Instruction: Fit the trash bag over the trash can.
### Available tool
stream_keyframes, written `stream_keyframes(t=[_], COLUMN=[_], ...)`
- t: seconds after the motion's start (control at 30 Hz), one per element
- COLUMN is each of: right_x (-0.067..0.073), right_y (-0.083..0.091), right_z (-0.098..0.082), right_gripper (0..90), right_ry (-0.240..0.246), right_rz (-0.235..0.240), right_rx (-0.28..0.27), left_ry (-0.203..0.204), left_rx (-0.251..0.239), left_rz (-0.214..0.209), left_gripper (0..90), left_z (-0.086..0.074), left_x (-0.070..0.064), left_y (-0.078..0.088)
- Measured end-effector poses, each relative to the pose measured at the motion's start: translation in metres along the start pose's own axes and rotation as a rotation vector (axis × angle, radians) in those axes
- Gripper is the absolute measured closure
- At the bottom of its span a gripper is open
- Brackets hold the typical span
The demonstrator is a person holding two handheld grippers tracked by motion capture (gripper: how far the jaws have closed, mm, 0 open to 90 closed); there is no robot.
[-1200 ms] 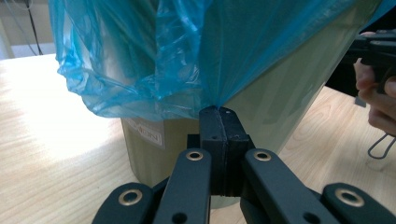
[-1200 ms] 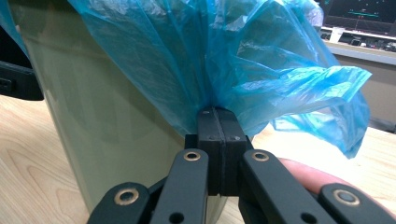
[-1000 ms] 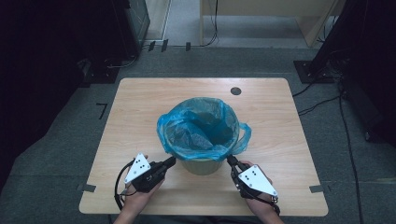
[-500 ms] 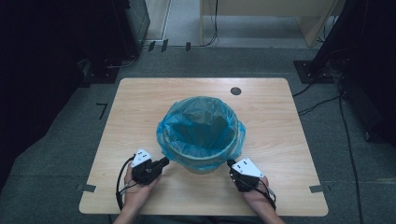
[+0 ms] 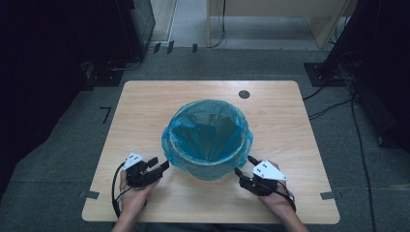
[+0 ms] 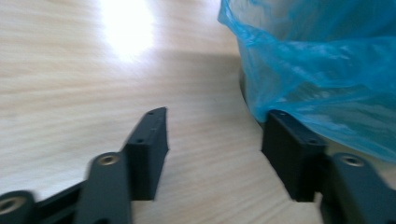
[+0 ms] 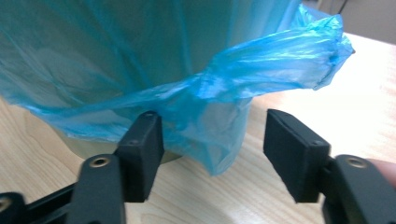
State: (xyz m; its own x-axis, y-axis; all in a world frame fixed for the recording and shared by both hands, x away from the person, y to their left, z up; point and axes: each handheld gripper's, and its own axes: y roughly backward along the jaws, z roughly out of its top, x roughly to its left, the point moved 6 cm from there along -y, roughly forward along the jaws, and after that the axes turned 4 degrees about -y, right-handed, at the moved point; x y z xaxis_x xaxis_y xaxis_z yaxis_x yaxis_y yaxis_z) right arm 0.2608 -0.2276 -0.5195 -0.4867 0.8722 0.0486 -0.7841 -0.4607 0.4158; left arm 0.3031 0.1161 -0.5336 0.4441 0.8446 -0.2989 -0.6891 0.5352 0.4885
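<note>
High view puts a bin (image 5: 208,145) lined with a blue bag (image 5: 193,145) at the middle of the table (image 5: 145,101), with the left gripper (image 5: 163,165) low at its near-left side and the right gripper (image 5: 244,165) low at its near-right, each about equally close. Both grippers' jaws have just been opening and stand apart, pressing on nothing. Right gripper view shows a loose hanging fold of the bag (image 7: 219,135) between the jaws, while in left gripper view the bag's hem (image 6: 322,93) lies off toward the right jaw, so the right hand looks better placed for a pinch.
</note>
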Motion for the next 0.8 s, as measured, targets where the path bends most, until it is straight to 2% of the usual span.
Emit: stream_keyframes(t=[0.1, 0.17, 0.3, 0.37, 0.43, 0.5, 0.57, 0.7, 0.8], right_x=[-0.005, -0.009, -0.020, -0.026, -0.030, -0.031, -0.033, -0.034, -0.034], right_y=[0.005, 0.007, 0.017, 0.023, 0.029, 0.034, 0.035, 0.039, 0.042], right_z=[0.000, 0.002, 0.007, 0.009, 0.009, 0.008, 0.005, 0.007, 0.010], right_gripper=[36.5, 37.3, 41.5, 45.8, 46.1, 44.3, 40.3, 37.1, 28.4], right_ry=[0.026, 0.032, 0.017, 0.025, 0.027, 0.046, 0.075, 0.057, 0.058], right_rz=[0.014, 0.001, 0.014, 0.020, 0.051, 0.088, 0.089, 0.123, 0.129], right_rx=[-0.011, -0.011, -0.043, -0.060, -0.072, -0.063, -0.054, -0.085, -0.104], left_ry=[0.016, 0.039, 0.067, 0.081, 0.085, 0.072, 0.050, 0.020, 0.019], left_rx=[-0.077, -0.124, -0.170, -0.203, -0.241, -0.282, -0.317, -0.367, -0.379], left_rz=[0.043, 0.068, 0.101, 0.116, 0.130, 0.122, 0.098, 0.040, -0.006], left_gripper=[36.1, 37.9, 42.0, 44.2, 46.4, 49.2, 50.9, 51.4, 44.7], left_z=[0.008, 0.012, 0.016, 0.018, 0.023, 0.028, 0.033, 0.044, 0.052], left_x=[0.007, 0.011, 0.020, 0.023, 0.023, 0.018, 0.009, -0.010, -0.023], left_y=[0.010, 0.016, 0.023, 0.028, 0.033, 0.038, 0.041, 0.041, 0.034])
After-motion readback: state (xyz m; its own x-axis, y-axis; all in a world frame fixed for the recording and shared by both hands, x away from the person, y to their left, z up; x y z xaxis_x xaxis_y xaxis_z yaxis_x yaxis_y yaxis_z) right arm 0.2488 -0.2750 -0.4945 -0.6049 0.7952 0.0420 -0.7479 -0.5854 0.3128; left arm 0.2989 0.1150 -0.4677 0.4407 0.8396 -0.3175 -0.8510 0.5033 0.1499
